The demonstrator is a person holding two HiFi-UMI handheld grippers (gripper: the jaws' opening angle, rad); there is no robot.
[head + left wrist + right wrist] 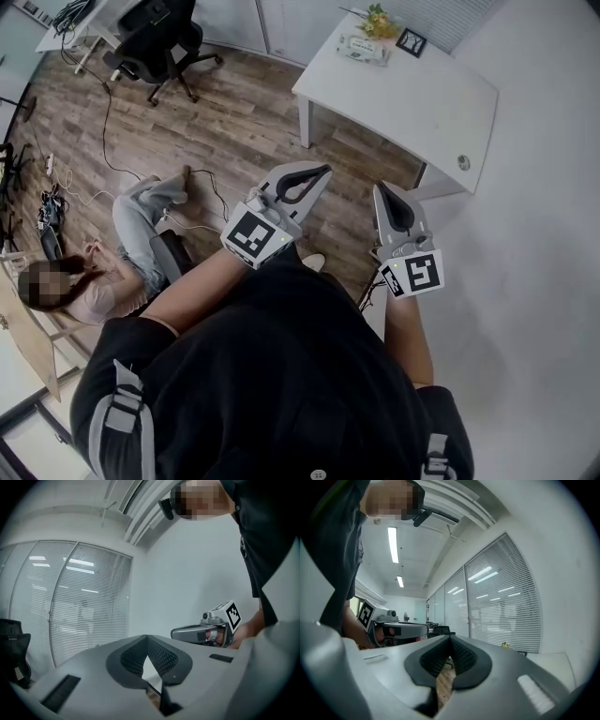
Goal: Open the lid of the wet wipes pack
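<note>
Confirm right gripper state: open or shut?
Shut. In the right gripper view the grey right gripper has its black ribbed pads meeting at the tips, nothing between them.

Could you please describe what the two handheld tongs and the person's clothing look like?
Both the left tongs and right tongs have light grey, tapering bodies with black ribbed pads. Each carries a white cube printed with black square markers. The person wears a black top with grey straps.
</note>
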